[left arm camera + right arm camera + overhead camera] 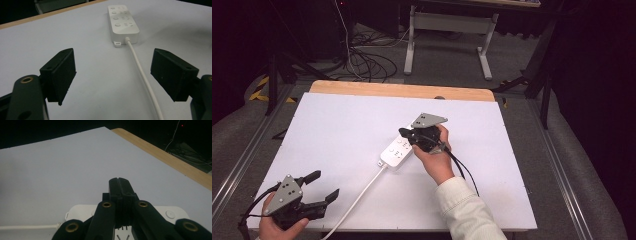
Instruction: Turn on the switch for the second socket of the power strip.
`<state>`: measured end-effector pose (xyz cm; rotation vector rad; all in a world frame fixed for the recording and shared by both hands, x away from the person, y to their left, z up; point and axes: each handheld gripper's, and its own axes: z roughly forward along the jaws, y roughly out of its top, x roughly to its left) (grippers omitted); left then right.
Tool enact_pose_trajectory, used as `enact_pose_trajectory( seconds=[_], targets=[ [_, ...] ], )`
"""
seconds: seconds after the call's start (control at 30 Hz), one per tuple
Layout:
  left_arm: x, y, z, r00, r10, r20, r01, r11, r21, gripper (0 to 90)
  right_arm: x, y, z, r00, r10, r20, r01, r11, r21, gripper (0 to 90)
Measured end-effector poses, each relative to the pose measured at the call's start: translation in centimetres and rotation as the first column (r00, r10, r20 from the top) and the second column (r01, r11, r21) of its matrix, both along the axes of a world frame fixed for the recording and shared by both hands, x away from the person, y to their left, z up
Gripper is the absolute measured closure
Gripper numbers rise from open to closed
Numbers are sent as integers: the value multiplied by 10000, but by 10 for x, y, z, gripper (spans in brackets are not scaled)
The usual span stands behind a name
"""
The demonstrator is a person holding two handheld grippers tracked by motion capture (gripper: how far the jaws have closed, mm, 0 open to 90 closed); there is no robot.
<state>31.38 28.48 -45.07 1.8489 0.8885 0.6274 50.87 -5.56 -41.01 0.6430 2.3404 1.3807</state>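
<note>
Left gripper (318,190): sitting nearest the person at the table's front left corner, its jaws are standing wide apart with nothing between them. It is probably waiting its turn, kept well clear of the work.

Left hand (274,227): holding that gripper low over the white table top (327,130), aiming it toward the power strip, which is why the left gripper view is looking straight along the cord.

White cord (362,192): running from the front edge of the table diagonally up to the near end of the strip; in the left gripper view it is passing between the open jaws but lying on the table, touched by neither.

Power strip (394,151): lying flat near the middle of the table, angled, with its round switches and sockets facing up so they can be reached from above.

Right gripper (403,132): hovering over the far part of the strip with its jaws pressed fully together and nothing gripped. Closed jaws make a single blunt tip, which suits pressing a switch, so that is likely the step in hand.

Right hand (434,157): reaching in from the front right, covering part of the strip's right side.

Wooden table edge (402,90): showing beyond the white top, at the far side.
</note>
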Motion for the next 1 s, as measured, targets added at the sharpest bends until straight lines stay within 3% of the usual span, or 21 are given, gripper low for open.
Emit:
enact_pose_trajectory(
  seconds=[0.07,0.23,0.43,0.73,0.87,1.0],
  targets=[
    [0,0,0,10000,-2,-5,2,10000,0,208,-1,-1,1,10000,10,69,-10,10000,-1,900],
    [0,0,0,10000,-7,-12,7,10000,-57,207,-6,-4,7,9998,8,183,-7,10000,-53,507],
    [0,0,0,10000,-4,-12,4,10000,-46,207,-17,-18,18,9998,-65,183,60,9997,251,323],
    [1,0,0,10000,12,-31,-12,9999,-124,207,-36,-41,31,9993,-100,355,89,9995,319,246],
    [2,1,1,10000,0,8,0,10000,-86,207,-43,-56,33,9998,18,207,-24,9996,278,218],
    [1,1,1,10000,-17,-20,17,9999,-151,207,-50,-71,33,10000,-64,-63,68,9973,729,206]
  ],
)
